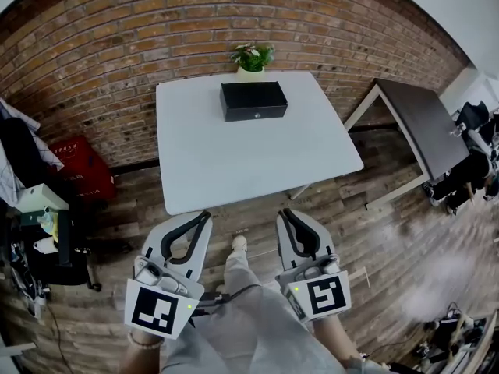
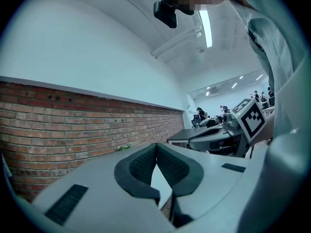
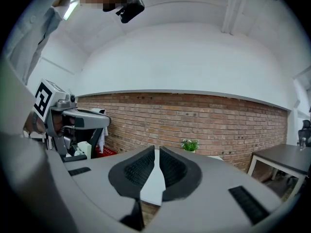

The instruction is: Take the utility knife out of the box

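A closed black box [image 1: 253, 101] sits near the far edge of the white table [image 1: 234, 170]. No utility knife shows in any view. My left gripper [image 1: 204, 218] hangs in front of the table's near edge, low and to the left, its jaws shut with nothing between them. My right gripper [image 1: 287, 215] is beside it on the right, also short of the table, its jaws together and empty. In the left gripper view the left gripper [image 2: 156, 144] has its pads touching at the tips. The right gripper [image 3: 157, 148] points level toward the table and the brick wall.
A small potted plant [image 1: 252, 57] stands behind the box against the brick wall [image 1: 117, 45]. A red crate [image 1: 78, 166] and clutter lie at the left. A dark side table [image 1: 425, 119] stands at the right. The floor is wooden planks.
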The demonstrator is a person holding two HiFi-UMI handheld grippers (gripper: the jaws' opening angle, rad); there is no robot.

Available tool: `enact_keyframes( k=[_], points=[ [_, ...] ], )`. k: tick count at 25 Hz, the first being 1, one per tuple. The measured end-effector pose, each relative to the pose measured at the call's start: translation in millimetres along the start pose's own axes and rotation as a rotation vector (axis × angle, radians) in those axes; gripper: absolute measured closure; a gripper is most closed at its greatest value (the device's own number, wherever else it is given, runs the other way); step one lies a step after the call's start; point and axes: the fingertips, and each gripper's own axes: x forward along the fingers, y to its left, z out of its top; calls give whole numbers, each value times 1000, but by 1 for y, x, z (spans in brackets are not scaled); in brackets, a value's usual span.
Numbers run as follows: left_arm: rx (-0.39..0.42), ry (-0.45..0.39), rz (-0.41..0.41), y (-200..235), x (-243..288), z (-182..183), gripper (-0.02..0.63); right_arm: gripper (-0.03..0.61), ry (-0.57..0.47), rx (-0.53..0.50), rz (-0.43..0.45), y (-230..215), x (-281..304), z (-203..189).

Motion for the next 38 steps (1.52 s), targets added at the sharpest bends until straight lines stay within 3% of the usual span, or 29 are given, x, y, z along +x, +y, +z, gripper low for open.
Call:
enact_keyframes(
  k=[5, 10, 13, 16, 20, 24, 29, 38],
  points=[
    [6, 10, 10, 17, 30, -2, 595, 520, 18, -13, 19, -18, 31, -3],
    [98, 23, -13, 33, 76, -1, 595, 520, -38, 9, 37, -46, 72, 6],
    [73, 28, -1, 45, 102, -2, 595, 520, -40, 8, 52, -64, 99, 5],
    [113, 45, -6, 57, 128, -4, 595, 520, -40, 14, 64, -82, 124, 4],
    [29, 36, 36, 74, 161, -4, 595, 520, -29, 17, 81, -107, 154, 3],
    [67, 49, 27, 87, 196, -3, 595, 520, -13, 12, 97, -132, 183, 0],
    [-15, 47, 74, 106, 236, -4, 595, 520, -29, 10, 112, -161, 217, 4],
    [-28, 64, 97, 128, 287, -8, 595, 520, -16, 12, 141, -194, 256, 1]
  ],
)
